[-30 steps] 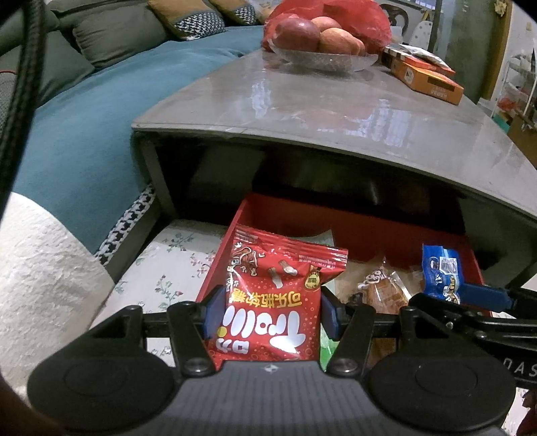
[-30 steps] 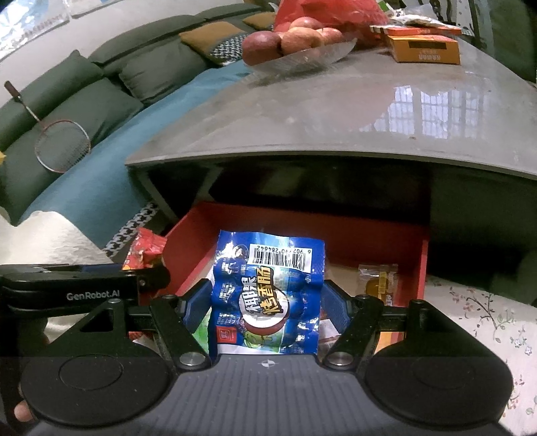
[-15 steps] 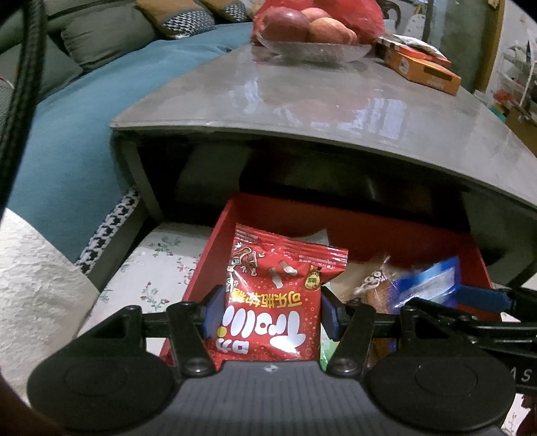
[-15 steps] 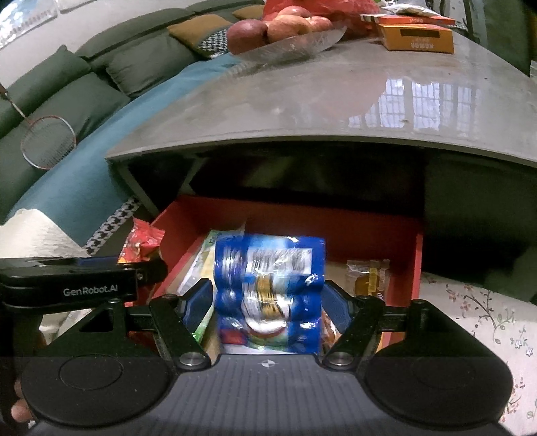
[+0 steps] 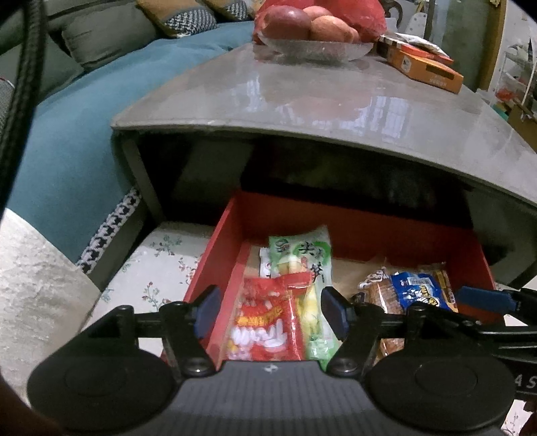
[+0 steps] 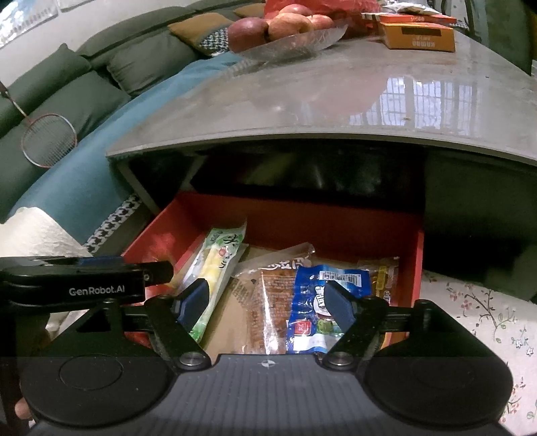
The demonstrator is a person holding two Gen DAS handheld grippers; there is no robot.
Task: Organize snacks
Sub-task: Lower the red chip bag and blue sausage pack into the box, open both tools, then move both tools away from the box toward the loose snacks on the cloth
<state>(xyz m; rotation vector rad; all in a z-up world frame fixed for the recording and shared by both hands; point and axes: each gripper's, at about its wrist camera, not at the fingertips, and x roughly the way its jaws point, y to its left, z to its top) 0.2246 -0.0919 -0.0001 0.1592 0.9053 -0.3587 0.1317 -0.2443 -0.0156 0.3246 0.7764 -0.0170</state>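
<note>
A red drawer [image 5: 214, 255] [image 6: 302, 214] stands pulled out below the grey table. My left gripper [image 5: 270, 312] hovers over its left part, jaws opening; the red snack packet [image 5: 265, 322] lies loose beneath them, blurred, on a green packet [image 5: 302, 255] [image 6: 218, 258], and neither pad touches it. My right gripper [image 6: 265, 300] hangs over the drawer's right part, jaws opening too. The blue packet [image 6: 315, 295] [image 5: 416, 291] rests free on a bread packet [image 6: 272, 295] [image 5: 376, 288]. Each gripper's finger shows at the edge of the other wrist's view.
The grey table top [image 5: 335, 90] overhangs the drawer's back and carries a glass bowl of apples [image 5: 312, 30] and orange boxes [image 5: 426, 67]. A teal sofa [image 5: 67, 134] lies left, with a badminton racket [image 6: 47, 141] on it. Floral cloth [image 6: 476, 308] flanks the drawer.
The red packet has left my left gripper and dropped into the drawer. The blue packet has fallen from my right gripper onto the bread packet. Both pairs of jaws stand wider.
</note>
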